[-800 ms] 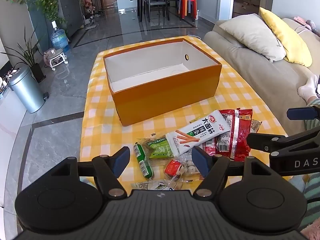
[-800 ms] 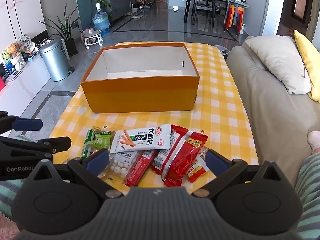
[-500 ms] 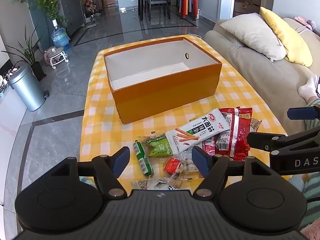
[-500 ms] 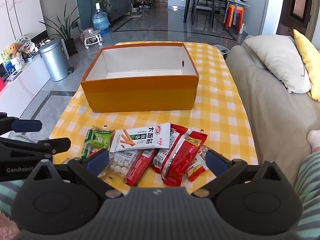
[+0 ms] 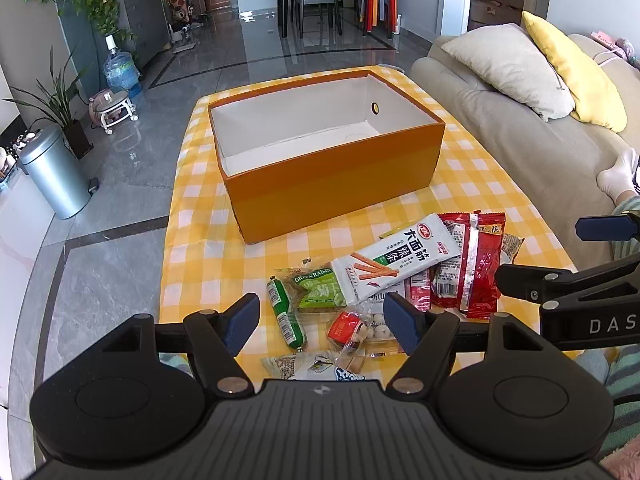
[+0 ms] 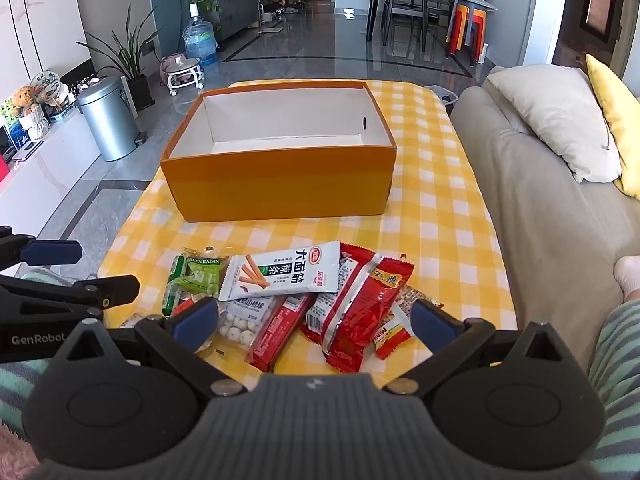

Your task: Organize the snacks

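My left gripper [image 5: 320,324] had a ribbed dark grey housing, 2 round black discs at its sides, and black linkage arms pinned with silver screws, ending in blue ribbed pads [image 5: 242,322]. My right gripper [image 6: 316,322] matched it, with the same blue pads [image 6: 430,326]. White lettering marked the tools' sides: "DAS" and "GenRobot". I wore green-and-white striped clothing [image 6: 618,356] and a white sock [image 5: 616,178].

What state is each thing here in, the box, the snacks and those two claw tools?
Orange box: open, empty.
Snack packets: sealed, piled on the cloth outside the box.
Left gripper: open, holding nothing.
Right gripper: open, holding nothing.
Bin: lid shut.
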